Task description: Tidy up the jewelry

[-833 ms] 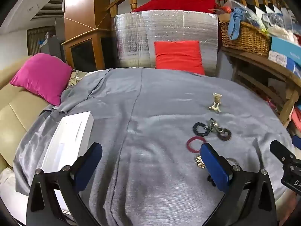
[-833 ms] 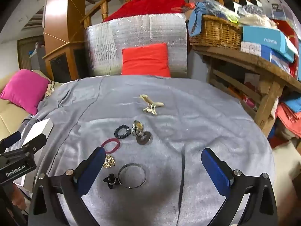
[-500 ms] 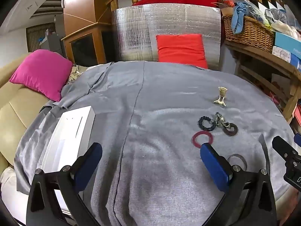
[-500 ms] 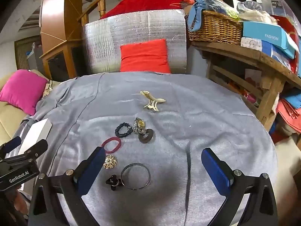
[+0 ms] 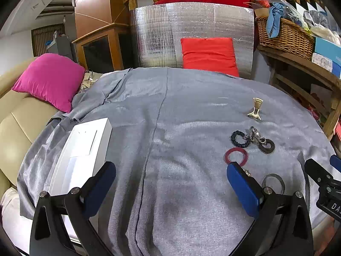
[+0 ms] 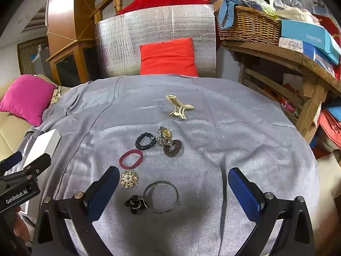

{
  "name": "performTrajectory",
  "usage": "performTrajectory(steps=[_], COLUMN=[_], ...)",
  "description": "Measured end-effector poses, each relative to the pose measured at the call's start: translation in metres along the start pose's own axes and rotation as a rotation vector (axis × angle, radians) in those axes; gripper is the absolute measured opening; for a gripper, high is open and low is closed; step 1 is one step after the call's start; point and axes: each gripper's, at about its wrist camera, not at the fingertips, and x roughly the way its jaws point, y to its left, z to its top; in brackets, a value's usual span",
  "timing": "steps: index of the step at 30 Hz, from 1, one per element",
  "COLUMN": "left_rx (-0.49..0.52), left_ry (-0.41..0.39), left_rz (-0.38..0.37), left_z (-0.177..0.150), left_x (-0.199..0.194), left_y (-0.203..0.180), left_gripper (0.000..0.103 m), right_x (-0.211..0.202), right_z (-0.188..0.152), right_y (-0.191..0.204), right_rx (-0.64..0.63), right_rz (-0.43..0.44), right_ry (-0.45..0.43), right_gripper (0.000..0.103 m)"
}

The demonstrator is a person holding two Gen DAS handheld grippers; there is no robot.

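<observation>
Jewelry lies on a grey cloth (image 6: 234, 149). In the right wrist view I see a cream hair claw (image 6: 179, 107), a black scrunchie (image 6: 145, 141), a watch (image 6: 164, 137), a brown ring piece (image 6: 173, 148), a red hair band (image 6: 130, 159), a gold brooch (image 6: 129, 179), a metal bangle (image 6: 161, 196) and a small black piece (image 6: 134, 203). My right gripper (image 6: 173, 189) is open above the bangle. My left gripper (image 5: 170, 183) is open over bare cloth, with a white box (image 5: 82, 153) at its left and the red hair band (image 5: 236, 155) at its right.
A red cushion (image 6: 168, 56) leans on a silver foil panel (image 6: 153, 40) at the far edge. A pink pillow (image 5: 50, 80) sits on a beige sofa at left. A wooden shelf (image 6: 277, 55) with a wicker basket (image 6: 248, 24) and boxes stands at right.
Both grippers have tilted down and drawn back a little, so the cloth and jewelry sit lower in each view. Both stay open and nothing on the cloth has moved.
</observation>
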Motion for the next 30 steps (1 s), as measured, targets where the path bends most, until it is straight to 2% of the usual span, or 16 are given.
performTrajectory(steps=[30], left_rx=[0.011], left_ry=[0.023], left_rz=[0.006], left_z=[-0.0023], left_x=[0.003], left_y=[-0.0027], left_gripper=[0.103], right_x=[0.0019], right_z=[-0.0005], right_y=[-0.0009], right_rx=[0.023], right_rz=[0.0], right_ry=[0.01], right_gripper=[0.103])
